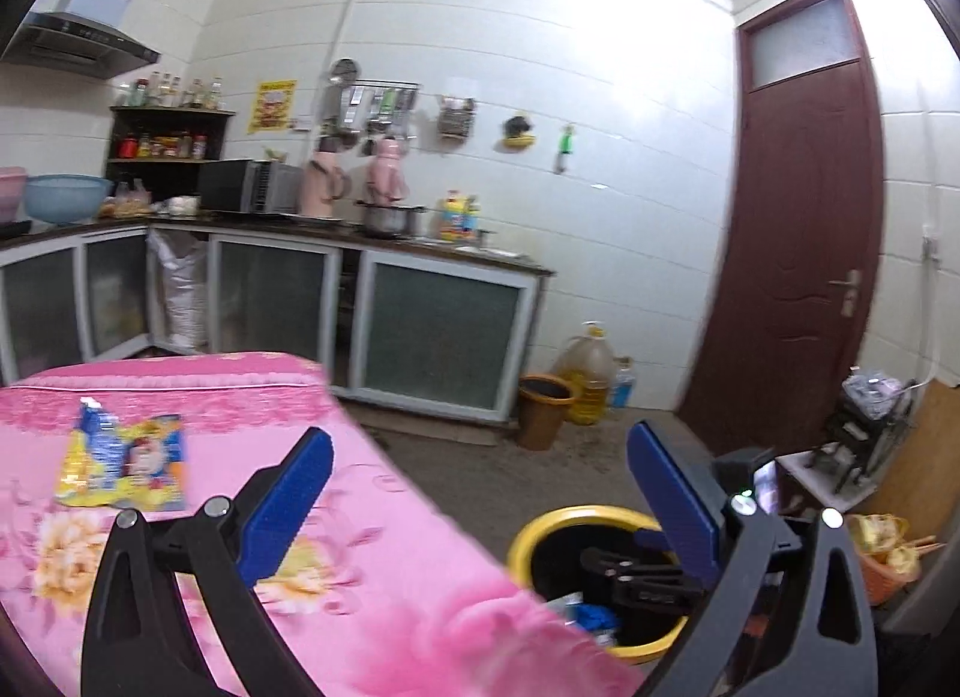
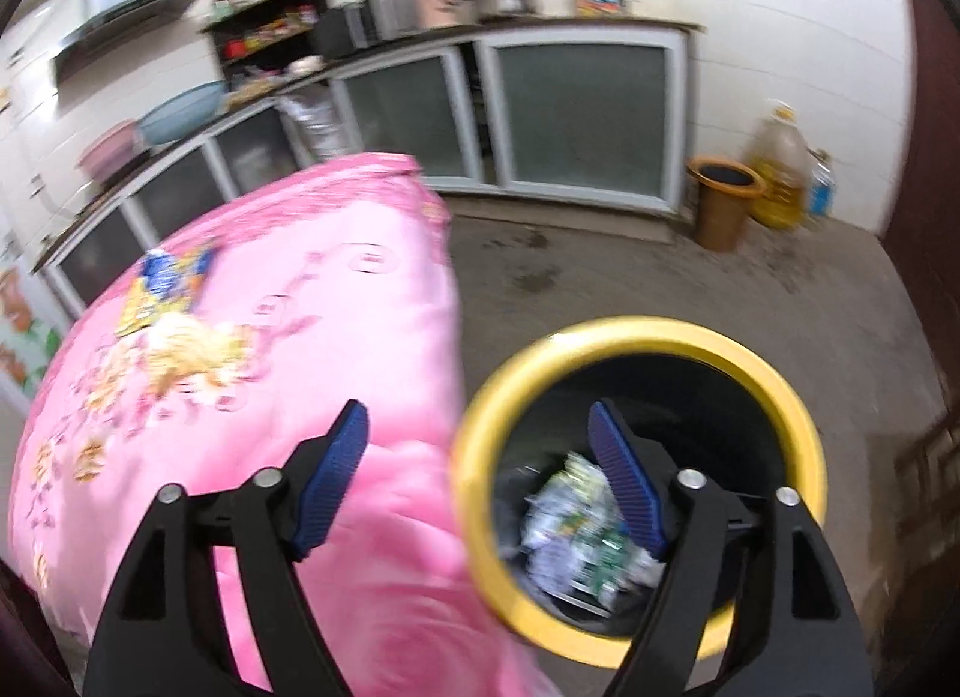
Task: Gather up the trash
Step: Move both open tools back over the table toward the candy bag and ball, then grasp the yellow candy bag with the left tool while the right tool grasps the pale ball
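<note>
Pink floral cloth [image 1: 420, 595] covers the table. Yellow-rimmed bin [image 2: 774, 397] stands on the floor just beside it, crumpled wrappers [image 2: 576, 541] already inside. One snack packet [image 1: 123, 466] lies flat on the cloth, likely next. Right gripper [image 2: 480, 475] over the bin's edge, jaws wide, empty. Left gripper [image 1: 480, 493] released, empty.

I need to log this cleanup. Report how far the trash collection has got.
Done: crumpled wrappers already lie inside the yellow-rimmed bin. In hand: nothing; the right gripper and left gripper both have open, empty jaws. Left: the yellow and blue snack packet still lies on the pink floral cloth.
</note>
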The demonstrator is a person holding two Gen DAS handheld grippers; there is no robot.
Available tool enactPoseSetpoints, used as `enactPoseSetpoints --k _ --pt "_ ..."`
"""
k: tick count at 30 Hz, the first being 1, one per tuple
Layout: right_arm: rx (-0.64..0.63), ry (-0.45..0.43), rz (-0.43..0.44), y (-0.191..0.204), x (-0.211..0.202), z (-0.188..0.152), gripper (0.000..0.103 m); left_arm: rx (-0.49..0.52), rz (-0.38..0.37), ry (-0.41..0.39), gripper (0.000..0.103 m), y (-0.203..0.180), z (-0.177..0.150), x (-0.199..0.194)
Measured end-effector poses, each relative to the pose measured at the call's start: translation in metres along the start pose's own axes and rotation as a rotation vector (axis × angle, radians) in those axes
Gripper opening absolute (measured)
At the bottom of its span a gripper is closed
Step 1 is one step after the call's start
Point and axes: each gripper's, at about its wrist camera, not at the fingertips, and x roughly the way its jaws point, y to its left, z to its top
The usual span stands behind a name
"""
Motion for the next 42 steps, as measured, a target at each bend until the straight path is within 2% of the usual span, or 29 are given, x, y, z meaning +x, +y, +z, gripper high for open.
enactPoseSetpoints --k 4,10,16,23,28,35,42 --pt "-0.085 -0.012 0.095 0.053 0.009 0.01 0.085 0.006 0.135 0.04 0.095 0.055 -0.01 -0.01" --pt "-0.206 0.027 0.206 0.118 0.031 0.012 0.092 -0.019 0.374 0.168 0.095 0.164 -0.042 -0.029" --pt "-0.312 0.057 0.284 0.168 0.053 0.006 0.094 -0.056 0.509 0.272 0.095 0.24 -0.056 -0.03" --pt "-0.373 0.084 0.306 0.196 0.076 0.011 0.095 -0.084 0.506 0.309 0.095 0.278 -0.054 0.004" --pt "-0.458 0.116 0.269 0.217 0.098 0.011 0.095 -0.087 0.503 0.355 0.095 0.295 -0.057 0.039" --pt "-0.559 0.153 0.261 0.251 0.133 0.016 0.095 -0.095 0.544 0.397 0.095 0.331 -0.049 0.081" --pt "-0.568 0.179 0.257 0.273 0.162 0.024 0.095 -0.115 0.592 0.472 0.095 0.37 -0.04 0.127"
